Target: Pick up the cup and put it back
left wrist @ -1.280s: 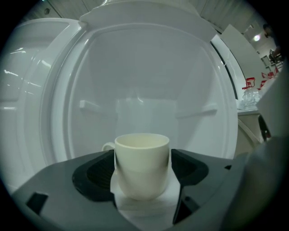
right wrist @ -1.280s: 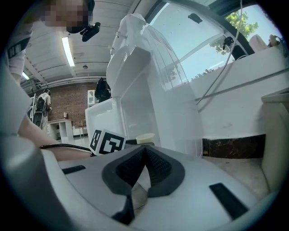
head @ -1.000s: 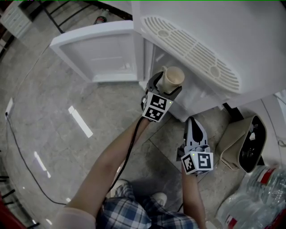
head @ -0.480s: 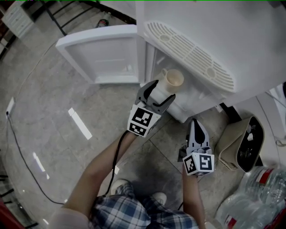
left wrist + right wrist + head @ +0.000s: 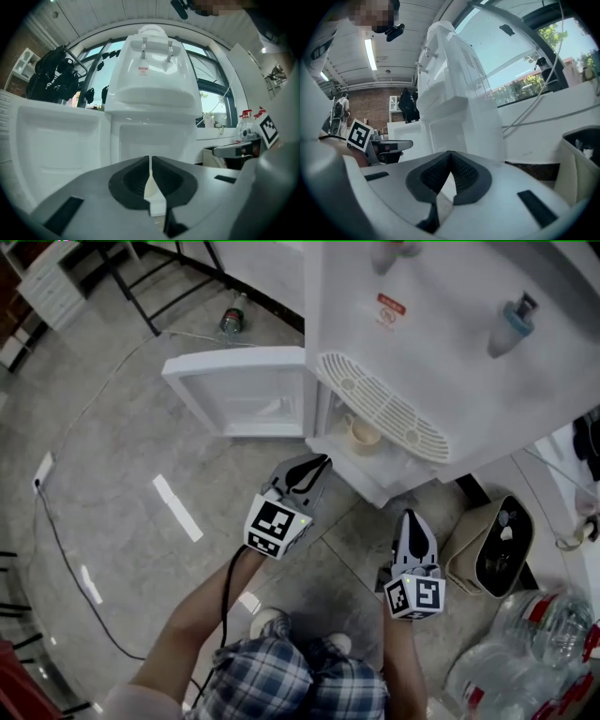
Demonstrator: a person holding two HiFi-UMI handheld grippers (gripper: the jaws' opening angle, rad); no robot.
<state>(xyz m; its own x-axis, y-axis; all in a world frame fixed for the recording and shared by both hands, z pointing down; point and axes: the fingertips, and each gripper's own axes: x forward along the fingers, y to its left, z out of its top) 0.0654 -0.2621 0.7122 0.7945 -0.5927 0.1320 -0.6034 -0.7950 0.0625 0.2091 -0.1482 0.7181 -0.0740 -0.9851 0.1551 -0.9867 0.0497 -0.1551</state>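
Dispenser point(image 5: 469, 324): smooth white plastic, slight sheen.
Cup point(image 5: 364, 434): beige, matt.
Floor point(image 5: 122, 456): polished stone, glossy under you.
Your left tool point(image 5: 150, 161): black ribbed pads, matt.

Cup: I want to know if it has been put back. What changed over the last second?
The left gripper, whose jaws stood round the cup a second ago, has drawn back from it; its jaws have just been closing and are now shut, empty. The cup stands free in the compartment of the dispenser. The right gripper stayed shut and the door open.
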